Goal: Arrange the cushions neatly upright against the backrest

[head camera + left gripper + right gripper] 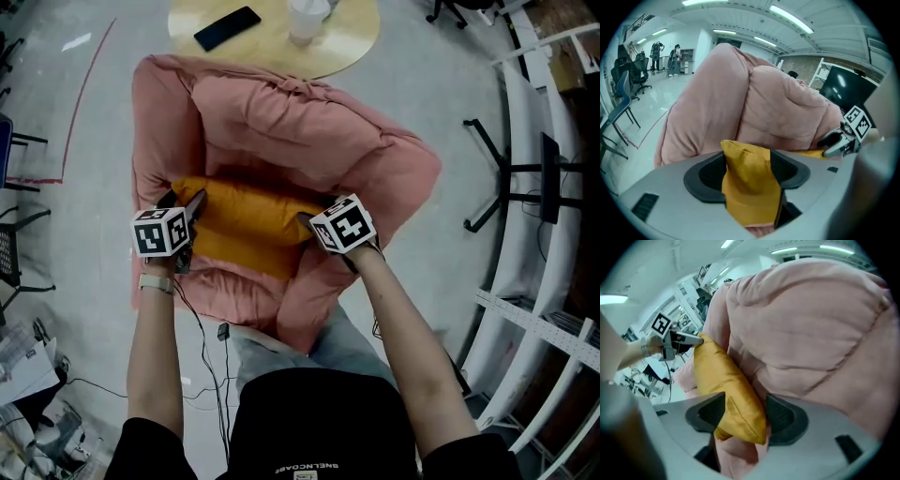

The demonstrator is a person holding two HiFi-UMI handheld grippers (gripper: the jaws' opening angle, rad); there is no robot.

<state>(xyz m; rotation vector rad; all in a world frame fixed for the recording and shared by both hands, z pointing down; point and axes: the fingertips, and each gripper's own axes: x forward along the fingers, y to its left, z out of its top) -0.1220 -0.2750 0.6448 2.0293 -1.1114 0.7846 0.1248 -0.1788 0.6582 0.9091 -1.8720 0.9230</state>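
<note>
A yellow cushion point(246, 223) sits mid-frame in the seat of a pink chair point(164, 112), its long edge against the foot of the backrest point(281, 117). The left gripper point(191, 208) and right gripper point(315, 217) flank it, one at each end. Each has a cushion corner between jaws that stand spread, the pads apparently no longer pinching. On the right, a gap shows beside the satin.

The cushion looks light, soft and floppy, with a glossy cover that is likely to slip. Its corners crumple into narrow tabs that suit the jaws, so taking both ends at once should keep it from sagging. Whether it stands fully upright cannot be told from above.
</note>
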